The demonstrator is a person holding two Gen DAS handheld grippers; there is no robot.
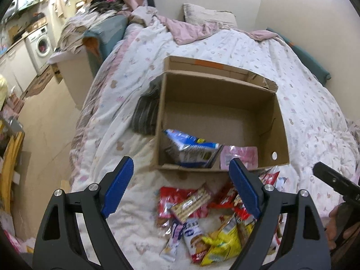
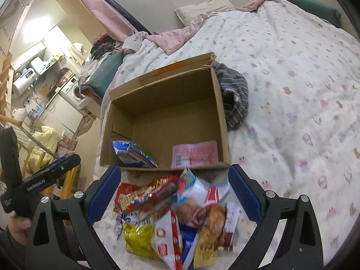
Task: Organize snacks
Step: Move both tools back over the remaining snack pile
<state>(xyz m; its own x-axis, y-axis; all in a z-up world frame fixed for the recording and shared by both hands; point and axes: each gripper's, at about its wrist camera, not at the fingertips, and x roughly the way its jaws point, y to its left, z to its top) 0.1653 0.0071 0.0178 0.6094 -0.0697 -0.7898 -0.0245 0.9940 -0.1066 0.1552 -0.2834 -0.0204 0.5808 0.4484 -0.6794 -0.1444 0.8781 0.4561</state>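
One cardboard box (image 2: 162, 112) is set on the bed (image 2: 292, 90), and two packets are seen inside it: a blue packet (image 2: 132, 154) and a pink packet (image 2: 194, 154). A heap of snacks (image 2: 175, 213), too jumbled to be counted, lies just before it. The left gripper (image 1: 180, 173) and right gripper (image 2: 174, 180) are both held spread wide, nothing grasped. One washing machine (image 1: 41, 42) is seen beyond.

Both tools tilt downward side by side over the bed's near edge, the left tool (image 1: 181, 175) and right tool (image 2: 174, 182) each spread wide and empty.
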